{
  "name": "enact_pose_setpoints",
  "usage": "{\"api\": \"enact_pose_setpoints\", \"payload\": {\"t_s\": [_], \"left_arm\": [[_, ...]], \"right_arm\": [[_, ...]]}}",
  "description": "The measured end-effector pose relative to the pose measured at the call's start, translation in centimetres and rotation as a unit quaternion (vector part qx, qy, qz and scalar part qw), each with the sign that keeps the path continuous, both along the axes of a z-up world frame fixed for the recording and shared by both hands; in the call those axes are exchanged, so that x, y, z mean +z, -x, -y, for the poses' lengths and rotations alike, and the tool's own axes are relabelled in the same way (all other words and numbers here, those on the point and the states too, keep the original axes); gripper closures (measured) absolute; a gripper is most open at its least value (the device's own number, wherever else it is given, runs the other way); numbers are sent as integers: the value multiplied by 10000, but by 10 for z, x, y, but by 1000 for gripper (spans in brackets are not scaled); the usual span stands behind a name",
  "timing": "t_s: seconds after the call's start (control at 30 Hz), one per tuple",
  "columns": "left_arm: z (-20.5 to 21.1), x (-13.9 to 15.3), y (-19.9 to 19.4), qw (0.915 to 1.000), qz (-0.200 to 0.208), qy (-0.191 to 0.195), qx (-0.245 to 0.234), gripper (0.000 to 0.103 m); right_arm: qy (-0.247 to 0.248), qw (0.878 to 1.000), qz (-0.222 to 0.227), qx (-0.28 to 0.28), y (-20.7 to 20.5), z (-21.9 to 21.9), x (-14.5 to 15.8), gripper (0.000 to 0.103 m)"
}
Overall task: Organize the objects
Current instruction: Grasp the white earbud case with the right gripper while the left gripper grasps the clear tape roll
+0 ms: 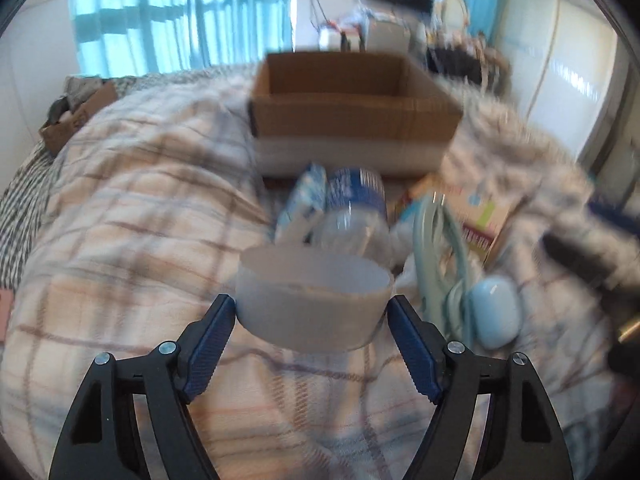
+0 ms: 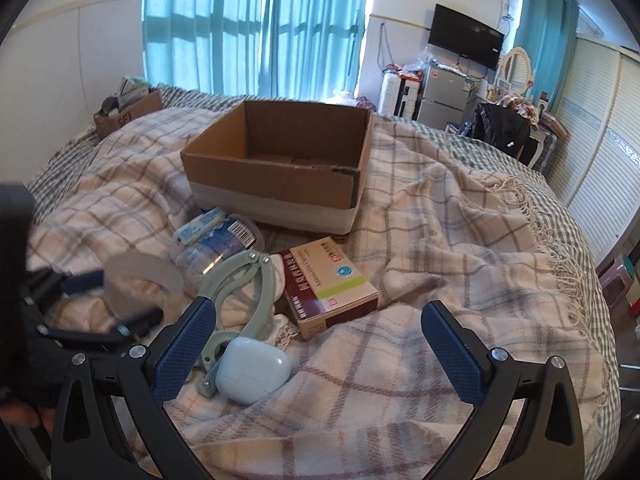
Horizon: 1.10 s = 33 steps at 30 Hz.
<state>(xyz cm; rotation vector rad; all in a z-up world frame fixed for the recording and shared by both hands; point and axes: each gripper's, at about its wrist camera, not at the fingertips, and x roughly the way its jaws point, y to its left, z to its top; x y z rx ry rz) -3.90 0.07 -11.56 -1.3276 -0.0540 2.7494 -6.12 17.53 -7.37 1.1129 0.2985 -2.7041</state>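
Observation:
My left gripper [image 1: 312, 312] is shut on a roll of clear tape [image 1: 314, 300] and holds it above the bed; the roll also shows in the right wrist view [image 2: 140, 280]. An open cardboard box [image 2: 280, 160] stands empty on the plaid blanket, also seen in the left wrist view [image 1: 352, 104]. In front of it lie a plastic bottle [image 2: 216, 244], a blue-white packet [image 2: 200, 228], a green folding hanger [image 2: 248, 292], a pale blue earbud case [image 2: 254, 374] and a medicine box [image 2: 328, 284]. My right gripper [image 2: 318, 348] is open and empty above the blanket, right of the case.
A small cardboard box [image 2: 128, 114] with items sits at the bed's far left. A fridge [image 2: 444, 96], a TV [image 2: 466, 36] and a cluttered desk [image 2: 516, 120] stand beyond the bed. A white wardrobe [image 2: 600, 128] lines the right wall. The blanket's fringe [image 2: 560, 248] hangs right.

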Motion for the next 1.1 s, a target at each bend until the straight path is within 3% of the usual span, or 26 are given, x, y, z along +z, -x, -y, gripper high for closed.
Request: {"api": "enact_pose_setpoints", "payload": {"t_s": [0.1,0.3,0.47,0.57,0.7,0.8,0.87,0.9,1.0,1.1], "left_arm": [[9,14,-3,9998,-162,5,116,24],[23,18,-4,9994,-246,-127,191,24],[25,19,-8,9991,-307,-213,213,24],[26,21,-10,9988,-351,-271,229,24],[27,30,-11,9982,-450,-318,256,24],[29,45,-10,9970,-638,-319,302,25],[32,56,-3,9962,-726,-356,332,52],[35,61,3,9960,-707,-398,368,61],[39,76,21,9949,-812,-454,385,62],[41,68,44,9960,-601,-607,275,80]], "right_arm": [[-167,9990,280,290,1,14,-13,1],[-277,9910,1110,700,9,34,-50,31],[-181,9851,1524,781,10,33,-63,38],[-97,9835,1614,811,8,33,-63,51],[-298,9860,1416,832,1,40,-56,51],[-196,9899,1118,854,-2,39,-32,51],[-108,9920,908,867,0,39,-14,51],[-84,9930,795,865,2,38,-4,51],[40,9954,414,858,15,36,34,51],[43,9965,180,819,33,37,55,51]]}}
